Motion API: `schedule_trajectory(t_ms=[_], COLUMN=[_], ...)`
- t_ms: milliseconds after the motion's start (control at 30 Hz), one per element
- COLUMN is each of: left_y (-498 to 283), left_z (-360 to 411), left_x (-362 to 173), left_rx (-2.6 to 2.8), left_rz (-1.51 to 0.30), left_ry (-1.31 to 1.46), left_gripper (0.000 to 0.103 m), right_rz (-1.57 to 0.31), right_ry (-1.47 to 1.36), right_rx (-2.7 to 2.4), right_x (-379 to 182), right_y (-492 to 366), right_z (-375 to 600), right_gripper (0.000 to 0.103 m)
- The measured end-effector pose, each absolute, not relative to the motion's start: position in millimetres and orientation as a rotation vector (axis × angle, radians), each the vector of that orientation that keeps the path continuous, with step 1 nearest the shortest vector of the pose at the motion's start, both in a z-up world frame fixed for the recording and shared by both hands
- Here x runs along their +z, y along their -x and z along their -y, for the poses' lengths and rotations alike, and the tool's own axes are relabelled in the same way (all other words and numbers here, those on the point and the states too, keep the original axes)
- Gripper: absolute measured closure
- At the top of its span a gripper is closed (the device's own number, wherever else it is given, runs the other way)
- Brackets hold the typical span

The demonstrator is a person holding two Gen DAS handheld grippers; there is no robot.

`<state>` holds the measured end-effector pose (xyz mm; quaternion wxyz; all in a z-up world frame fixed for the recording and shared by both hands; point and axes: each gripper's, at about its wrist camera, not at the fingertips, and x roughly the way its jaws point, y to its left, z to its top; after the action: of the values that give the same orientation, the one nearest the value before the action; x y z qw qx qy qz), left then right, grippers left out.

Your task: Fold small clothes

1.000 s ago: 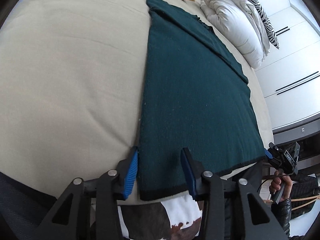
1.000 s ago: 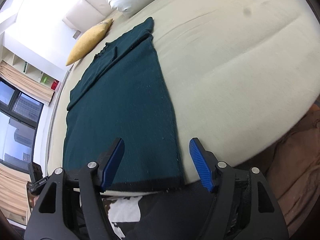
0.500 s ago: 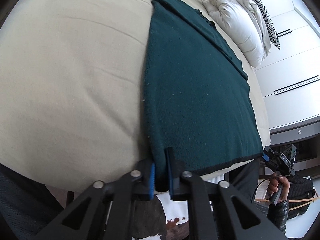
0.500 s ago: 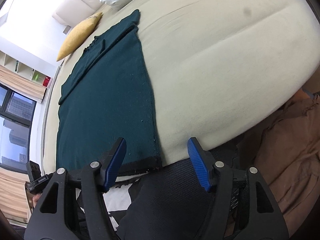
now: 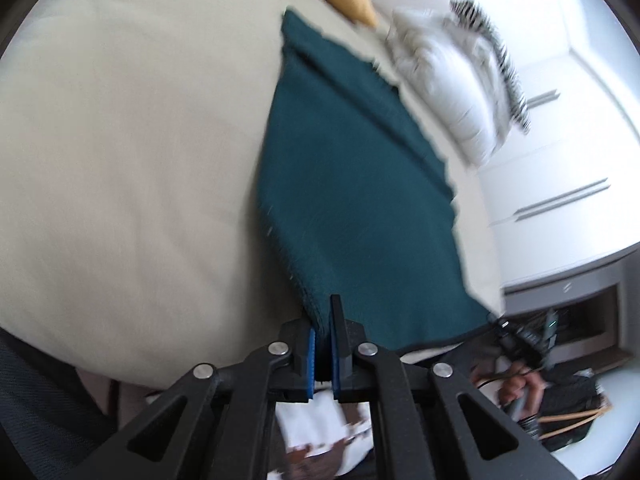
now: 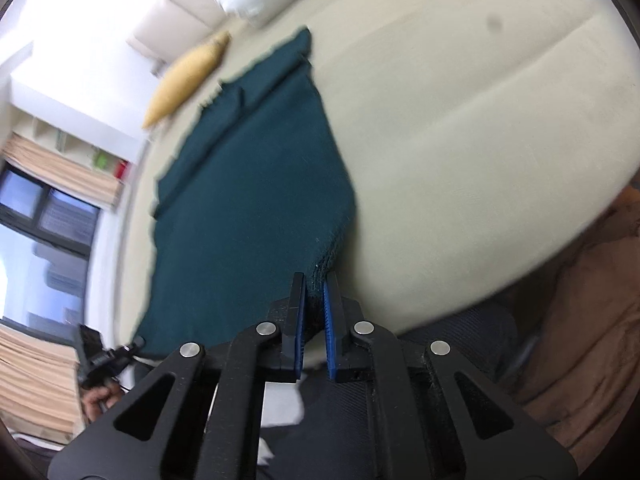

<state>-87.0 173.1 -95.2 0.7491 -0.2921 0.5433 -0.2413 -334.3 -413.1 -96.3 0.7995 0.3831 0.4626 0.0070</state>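
A dark teal knitted garment lies flat on a cream bed, its far end folded over in a band. My left gripper is shut on the garment's near left corner, which is lifted off the bed. In the right wrist view the same garment stretches away from me. My right gripper is shut on its near right corner, also raised. Each gripper shows small in the other's view, at the opposite near corner.
A mustard cushion and white pillows with a zebra-striped one lie at the head of the bed. White cupboards stand on one side, a window on the other. A brown cloth lies beside the bed.
Both grippers have closed on the garment's near corners, the left first, then the right. The near edge has lifted off the bed and the views are blurred with motion.
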Motion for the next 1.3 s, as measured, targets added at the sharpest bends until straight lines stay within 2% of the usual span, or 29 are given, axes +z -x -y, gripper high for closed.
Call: schedule_trajectory(t_ms=[267, 500, 967, 1300], left_y=[47.8, -7.8, -152.4, -243.5], left_z=[-185.7, -181.1, -154.8, -134.4], left_x=[-55.7, -45.2, -48.4, -81.0], left_rx=[-0.584, -0.570, -0.544, -0.461], left_rz=[-1.043, -0.981, -0.944, -0.965], left_ry=[0.824, 0.878, 0.904, 0.870], left_gripper=[0.097, 0.097, 0.097, 0.097], right_rz=[-0.777, -0.702, -0.646, -0.677], right_ry=[-0.943, -0.932, -0.934, -0.888], right_rx=[0.112, 0.112, 0.006, -0.089], right_x=[-57.5, -34.1, -48.9, -82.2], right_y=[292.5, 217.7, 51.3, -57.0], right_z=[423.6, 425.6, 452.7, 479.7], right_gripper=[0.096, 0.096, 0.096, 0.096])
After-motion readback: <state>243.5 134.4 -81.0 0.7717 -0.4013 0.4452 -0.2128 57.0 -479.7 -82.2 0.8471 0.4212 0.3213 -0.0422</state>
